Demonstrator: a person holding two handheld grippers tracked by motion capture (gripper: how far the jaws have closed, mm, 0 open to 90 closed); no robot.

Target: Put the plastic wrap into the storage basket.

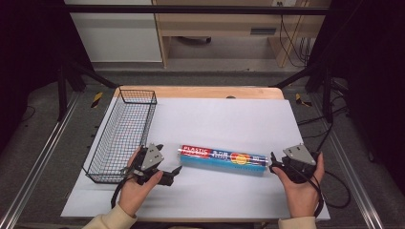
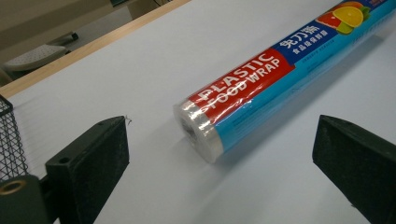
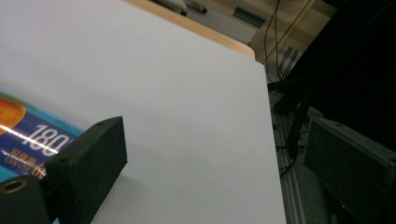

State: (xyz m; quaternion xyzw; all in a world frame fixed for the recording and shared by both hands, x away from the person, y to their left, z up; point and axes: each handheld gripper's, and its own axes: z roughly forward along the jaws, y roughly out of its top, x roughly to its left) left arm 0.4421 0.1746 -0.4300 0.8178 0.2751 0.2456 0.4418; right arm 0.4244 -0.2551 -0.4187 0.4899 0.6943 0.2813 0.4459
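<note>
A roll of plastic food wrap (image 1: 223, 159), blue with a red label, lies on its side on the white sheet (image 1: 224, 119) in the high view. My left gripper (image 1: 168, 160) is just off its left end, open. In the left gripper view the roll (image 2: 261, 88) has its clear-wrapped end ahead between the wide-apart jaws of the left gripper (image 2: 219, 126), touching neither. My right gripper (image 1: 273, 162) sits at the roll's right end, open. In the right gripper view the roll (image 3: 28, 135) lies behind the left jaw of the right gripper (image 3: 215, 123), with nothing between the jaws.
A black wire basket (image 1: 125, 133) stands along the sheet's left side, close to my left hand, and its mesh (image 2: 9, 140) edges the left gripper view. The wooden table edge (image 1: 200, 92) runs behind the sheet. Cables (image 3: 285, 116) hang past the right edge.
</note>
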